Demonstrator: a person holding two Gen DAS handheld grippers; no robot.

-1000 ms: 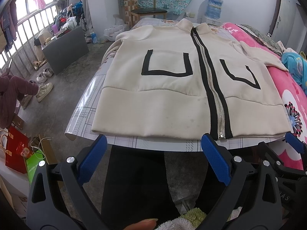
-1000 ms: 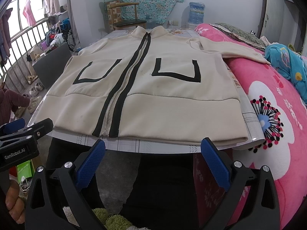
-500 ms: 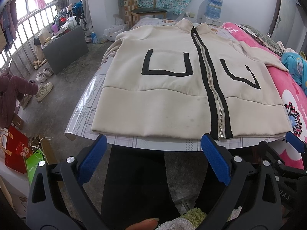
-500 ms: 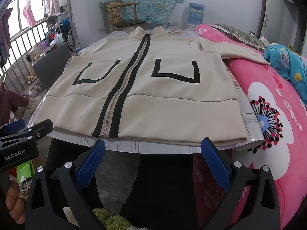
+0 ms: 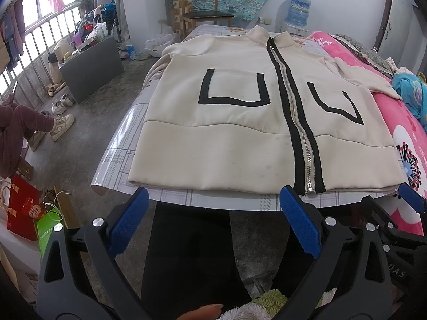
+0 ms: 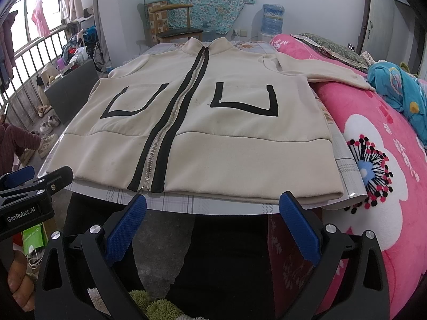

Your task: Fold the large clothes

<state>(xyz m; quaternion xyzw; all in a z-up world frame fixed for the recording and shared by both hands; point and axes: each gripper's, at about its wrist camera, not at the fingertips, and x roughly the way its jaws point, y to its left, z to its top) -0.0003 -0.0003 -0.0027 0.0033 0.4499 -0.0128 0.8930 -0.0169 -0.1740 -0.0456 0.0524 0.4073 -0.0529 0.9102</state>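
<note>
A cream zip-up jacket (image 5: 234, 138) with black trim and two black-outlined pockets lies flat, front up, on a table, hem toward me; it also shows in the right wrist view (image 6: 213, 138). Its right sleeve (image 6: 328, 73) stretches onto the pink blanket. My left gripper (image 5: 212, 213) is open and empty, just short of the table's near edge, below the hem left of the zipper. My right gripper (image 6: 213, 210) is open and empty, below the hem right of the zipper. The left gripper also shows at the left edge of the right wrist view (image 6: 32, 186).
The table (image 5: 117, 154) has a glossy plaid cover. A bed with a pink flowered blanket (image 6: 387, 160) adjoins it on the right. A wooden chair (image 5: 205, 13) and a water jug (image 5: 300, 9) stand behind. A grey box (image 5: 90, 66), shoes and bags are on the floor at left.
</note>
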